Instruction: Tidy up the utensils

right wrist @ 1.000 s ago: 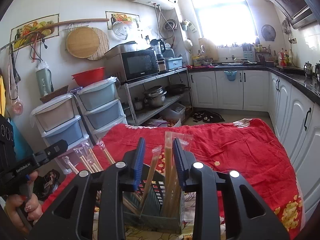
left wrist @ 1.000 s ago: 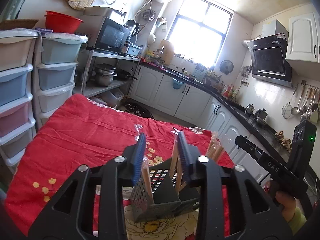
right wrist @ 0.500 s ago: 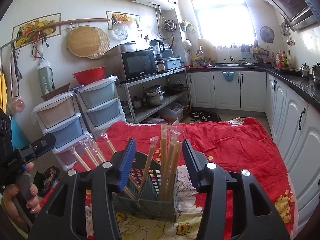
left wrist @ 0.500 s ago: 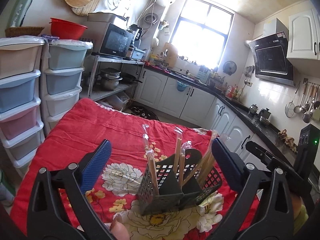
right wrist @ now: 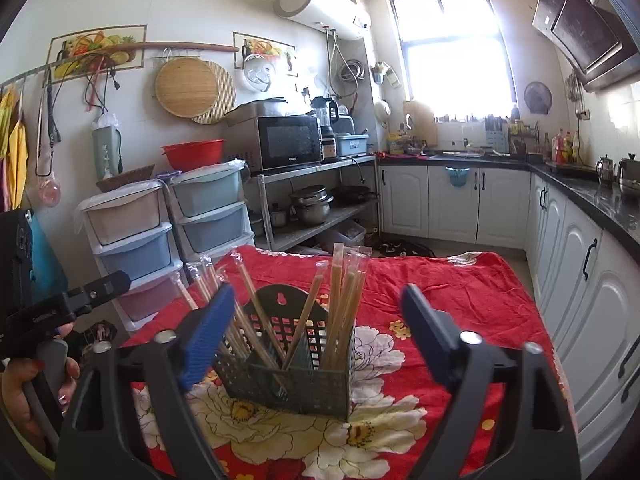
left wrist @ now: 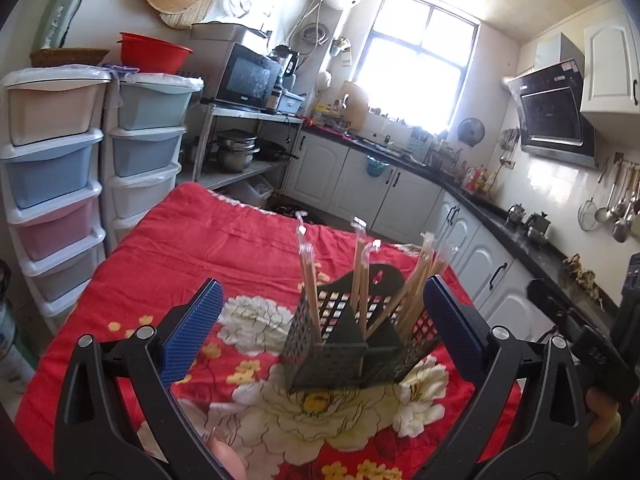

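A dark perforated utensil holder (left wrist: 340,352) stands on the red flowered cloth (left wrist: 192,256). It holds several wrapped wooden chopsticks (left wrist: 308,280) upright or leaning in its compartments. My left gripper (left wrist: 320,328) is open wide and empty, its blue pads either side of the holder, above and short of it. In the right wrist view the same holder (right wrist: 292,376) and chopsticks (right wrist: 340,292) stand between the pads of my right gripper (right wrist: 316,336), which is also open and empty.
Stacked pastel drawer units (left wrist: 52,168) stand left of the table. A metal shelf with a microwave (left wrist: 248,76) and pots is behind. White cabinets (right wrist: 452,200) and a black counter run along the far and right walls. The other hand-held gripper shows at each view's edge (right wrist: 48,312).
Both grippers opened from nearly shut around chopsticks to wide open and pulled back and up from the holder. The chopsticks they held now stand in the holder.
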Motion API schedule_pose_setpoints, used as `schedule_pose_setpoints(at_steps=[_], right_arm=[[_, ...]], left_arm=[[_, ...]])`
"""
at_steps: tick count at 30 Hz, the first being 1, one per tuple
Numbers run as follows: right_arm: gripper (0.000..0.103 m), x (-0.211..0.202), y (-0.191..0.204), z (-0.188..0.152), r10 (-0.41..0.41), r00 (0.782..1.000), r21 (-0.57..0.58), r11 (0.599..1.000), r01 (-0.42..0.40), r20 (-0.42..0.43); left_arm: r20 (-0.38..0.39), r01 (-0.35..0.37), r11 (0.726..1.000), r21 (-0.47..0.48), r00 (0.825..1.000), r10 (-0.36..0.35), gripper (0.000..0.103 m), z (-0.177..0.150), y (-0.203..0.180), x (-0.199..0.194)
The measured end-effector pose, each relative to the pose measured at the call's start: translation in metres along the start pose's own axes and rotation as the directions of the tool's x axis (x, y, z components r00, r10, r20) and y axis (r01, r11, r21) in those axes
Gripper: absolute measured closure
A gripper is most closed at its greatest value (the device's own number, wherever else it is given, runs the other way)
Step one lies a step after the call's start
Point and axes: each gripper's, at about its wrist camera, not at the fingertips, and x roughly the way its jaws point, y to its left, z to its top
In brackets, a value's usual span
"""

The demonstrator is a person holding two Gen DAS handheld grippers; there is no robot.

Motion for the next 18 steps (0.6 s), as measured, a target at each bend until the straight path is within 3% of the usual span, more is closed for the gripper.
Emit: schedule_pose_setpoints(at_steps=[7,18], right_arm=[[0.009,-0.021,0.007,-0.015,-0.017,1.0,-0.03,0.999,0.017,0.021],[0.007,-0.023,0.011,-0.052,-0.033,0.998,-0.049,0.998,0.03,-0.059]], left_arm=[[-0.018,-0.021,1.0,0.009,1.0,0.021,0.011,-0.016,-0.002,-0.007],[-0.085,-0.06,0.997,0.051,0.994,0.064,0.011,-0.063,-0.01,-0.009]])
